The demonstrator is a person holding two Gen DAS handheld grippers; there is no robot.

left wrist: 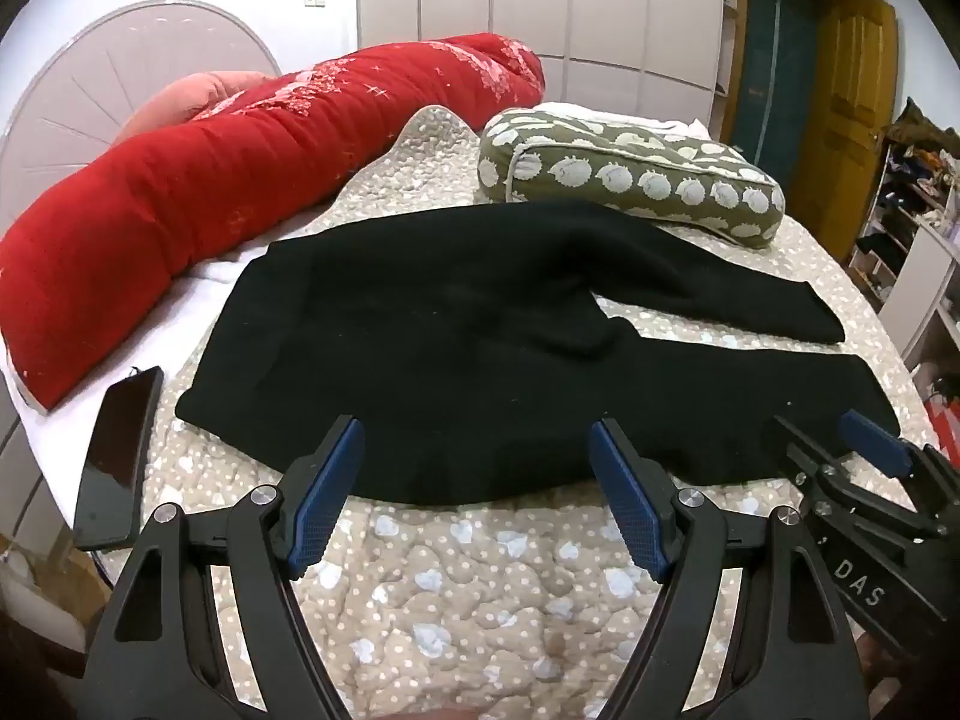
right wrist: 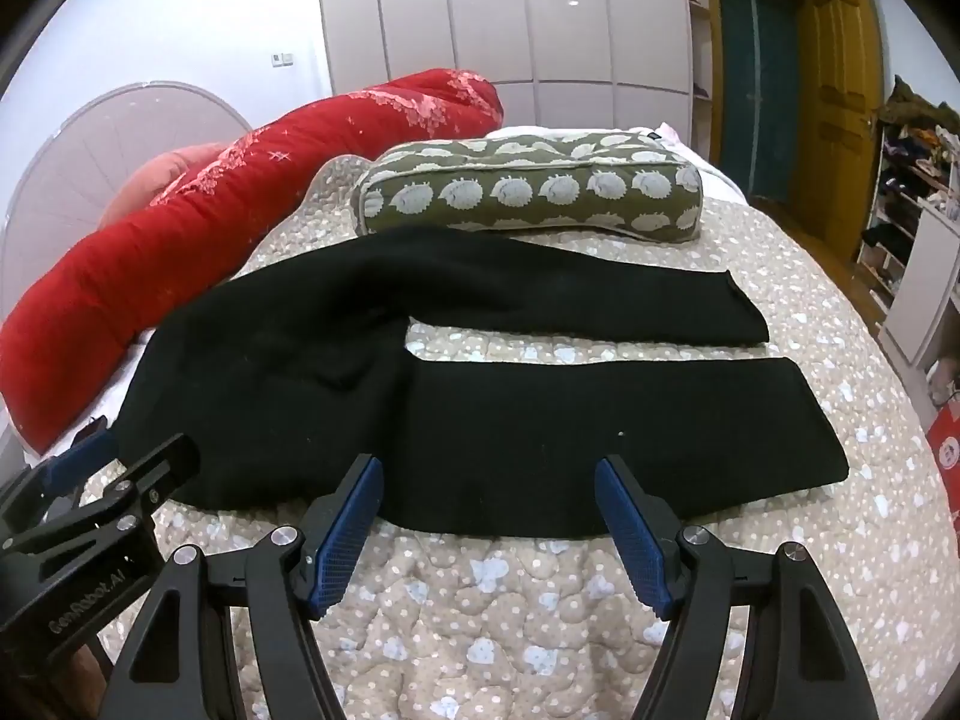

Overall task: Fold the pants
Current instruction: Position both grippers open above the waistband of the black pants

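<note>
Black pants (left wrist: 480, 348) lie flat on the quilted bed, waist to the left, two legs spread apart to the right (right wrist: 480, 408). My left gripper (left wrist: 477, 438) is open, its blue pads just above the pants' near edge, below the seat. My right gripper (right wrist: 489, 474) is open at the near edge of the closer leg. The right gripper also shows at the right of the left wrist view (left wrist: 840, 438), open over the near leg's cuff end. The left gripper shows at the lower left of the right wrist view (right wrist: 129, 450), by the waist.
A long red bolster (left wrist: 240, 192) lies at the back left. A green patterned pillow (left wrist: 636, 174) lies behind the pants. A black phone (left wrist: 117, 456) lies left of the waist. The beige quilt (left wrist: 480, 588) covers the bed. Shelves (left wrist: 912, 222) stand at right.
</note>
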